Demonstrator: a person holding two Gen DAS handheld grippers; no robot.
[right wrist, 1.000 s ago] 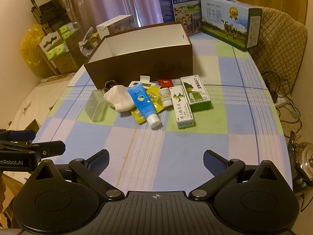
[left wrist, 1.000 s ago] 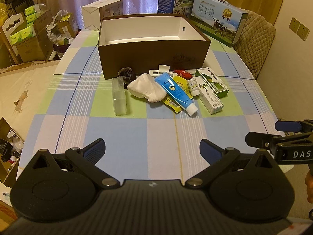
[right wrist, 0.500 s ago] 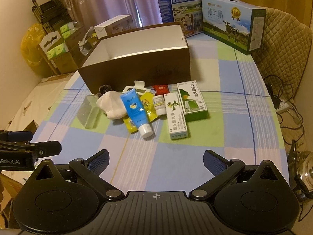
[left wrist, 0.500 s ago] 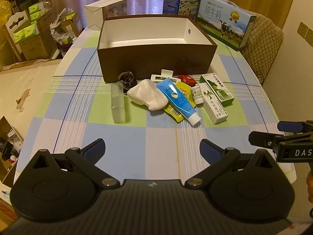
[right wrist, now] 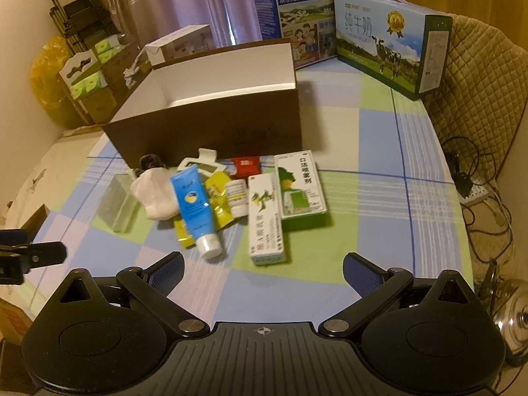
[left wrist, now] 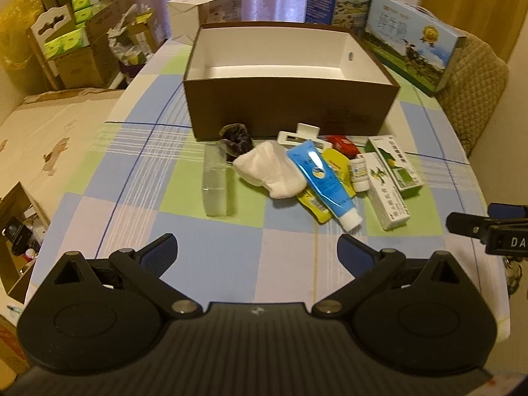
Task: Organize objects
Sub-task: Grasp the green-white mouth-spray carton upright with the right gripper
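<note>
Left wrist view: the left gripper stands wide apart and empty above the near part of the checked tablecloth; the right wrist view shows the right gripper likewise spread wide and holding nothing, low over the same cloth. Each view catches the tip of the other tool at its outer edge. Beyond the fingers lies one cluster of small items, counted from the left: one clear plastic case lying flat, one dark hair tie touching the box wall, one white sock, one white hair clip, one blue tube with a white cap resting across one yellow sachet, one small white bottle, one red packet, and two white-and-green cartons, a long narrow carton and a wider carton side by side. Behind the cluster stands one open box, brown outside, white inside, its visible floor bare. At the far end of the table stand two milk cartons, one blue and one showing a cow, with a white box to the left.
</note>
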